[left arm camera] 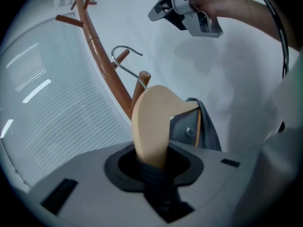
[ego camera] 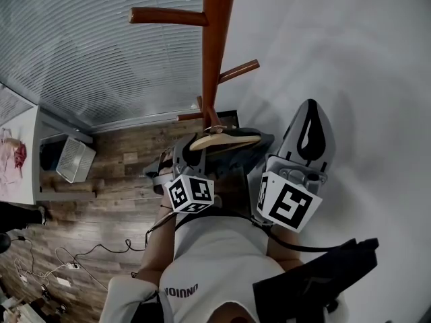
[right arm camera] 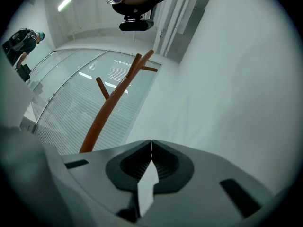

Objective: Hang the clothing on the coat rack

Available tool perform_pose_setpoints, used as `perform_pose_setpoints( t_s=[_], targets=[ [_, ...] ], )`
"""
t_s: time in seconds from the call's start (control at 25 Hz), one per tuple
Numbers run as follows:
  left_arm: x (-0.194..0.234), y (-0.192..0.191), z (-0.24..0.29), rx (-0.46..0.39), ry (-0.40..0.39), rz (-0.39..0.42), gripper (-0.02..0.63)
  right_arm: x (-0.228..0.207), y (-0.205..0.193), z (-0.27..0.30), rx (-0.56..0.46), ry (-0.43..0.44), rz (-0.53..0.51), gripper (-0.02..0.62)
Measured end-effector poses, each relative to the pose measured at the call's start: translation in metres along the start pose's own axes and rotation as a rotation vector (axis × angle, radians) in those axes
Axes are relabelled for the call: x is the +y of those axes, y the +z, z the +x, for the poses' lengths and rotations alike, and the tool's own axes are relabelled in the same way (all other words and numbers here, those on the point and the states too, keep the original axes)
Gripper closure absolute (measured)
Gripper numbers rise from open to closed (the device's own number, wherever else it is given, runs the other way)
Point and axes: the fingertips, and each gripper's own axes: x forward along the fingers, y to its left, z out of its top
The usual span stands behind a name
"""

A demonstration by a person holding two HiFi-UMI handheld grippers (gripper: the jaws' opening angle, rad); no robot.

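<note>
The wooden coat rack [ego camera: 214,59] stands against the white wall, with pegs sticking out left and right. My left gripper [ego camera: 187,150] is shut on one end of a pale wooden hanger [ego camera: 225,142] that carries a dark garment [ego camera: 261,142], held close to the pole. In the left gripper view the hanger [left arm camera: 151,122] and a fold of dark cloth sit between the jaws of the left gripper [left arm camera: 151,162]. Its metal hook [left arm camera: 124,51] is at a peg [left arm camera: 121,57]; whether it rests on it I cannot tell. My right gripper [ego camera: 310,110] is shut and empty, to the right of the rack [right arm camera: 106,110].
A glass partition with blinds [ego camera: 87,52] runs behind the rack. On the wooden floor are a white basket [ego camera: 75,160] and loose cables [ego camera: 67,261]. A desk edge [ego camera: 20,160] is at the far left. A person [right arm camera: 21,44] stands far off.
</note>
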Motion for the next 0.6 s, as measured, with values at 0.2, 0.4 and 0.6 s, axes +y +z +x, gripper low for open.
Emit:
perform_pose_setpoints(
  t_s=[0.2,0.4,0.6],
  targets=[
    [-0.007,-0.008,0.008,0.027,-0.024,-0.008,0.499,-0.003,0.000,0.000,0.001,-0.009,-0.005,0.575],
    [-0.012,-0.014,0.015,0.047,-0.035,-0.013,0.503,-0.008,-0.005,0.002,0.014,-0.022,-0.007,0.574],
    [-0.014,-0.018,0.019,0.057,-0.047,-0.017,0.506,-0.008,-0.009,0.003,0.024,-0.027,-0.012,0.574]
  ],
)
